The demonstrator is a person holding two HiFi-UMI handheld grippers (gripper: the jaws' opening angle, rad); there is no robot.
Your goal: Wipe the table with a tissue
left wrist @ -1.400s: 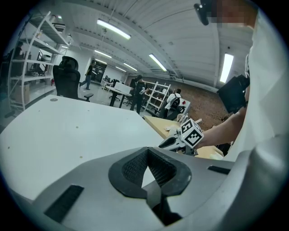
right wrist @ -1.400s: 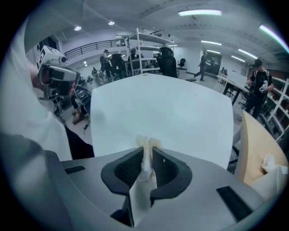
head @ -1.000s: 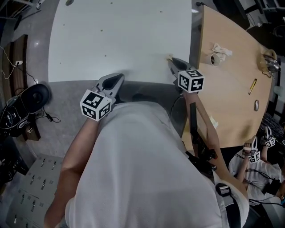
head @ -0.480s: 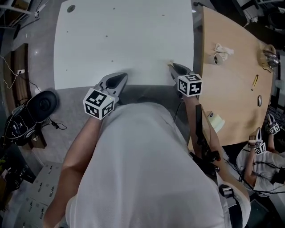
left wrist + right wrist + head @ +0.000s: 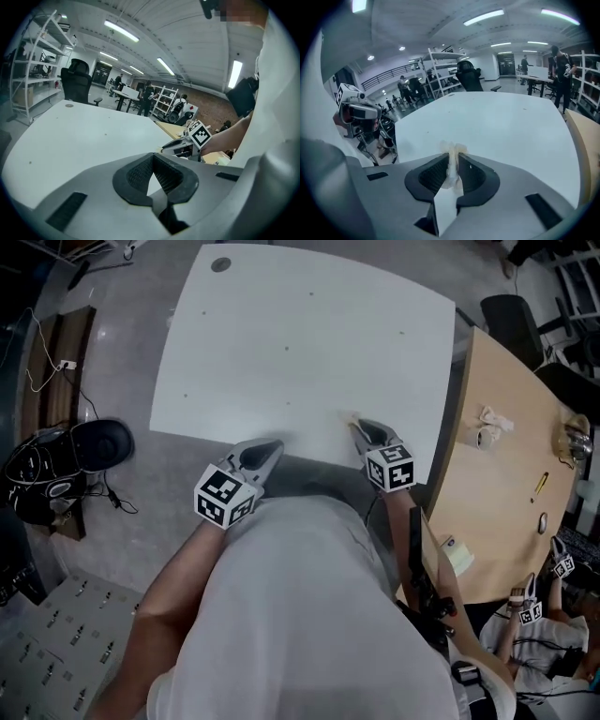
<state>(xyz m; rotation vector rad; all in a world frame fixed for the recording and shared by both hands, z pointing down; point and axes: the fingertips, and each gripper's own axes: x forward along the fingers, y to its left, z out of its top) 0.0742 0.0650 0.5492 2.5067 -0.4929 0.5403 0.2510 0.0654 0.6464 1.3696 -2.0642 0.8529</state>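
Off to the right of the right gripper [image 5: 358, 427] there's a wooden desk [image 5: 506, 502], and on it a tape roll [image 5: 485, 438], a crumpled white wad [image 5: 495, 416] just beside that, and a yellow pen [image 5: 541, 482]. Beyond the desk stands a black office chair [image 5: 511, 320]. Well left of the left gripper [image 5: 272, 445], cables [image 5: 42, 343] trail across the grey floor [image 5: 141, 512].
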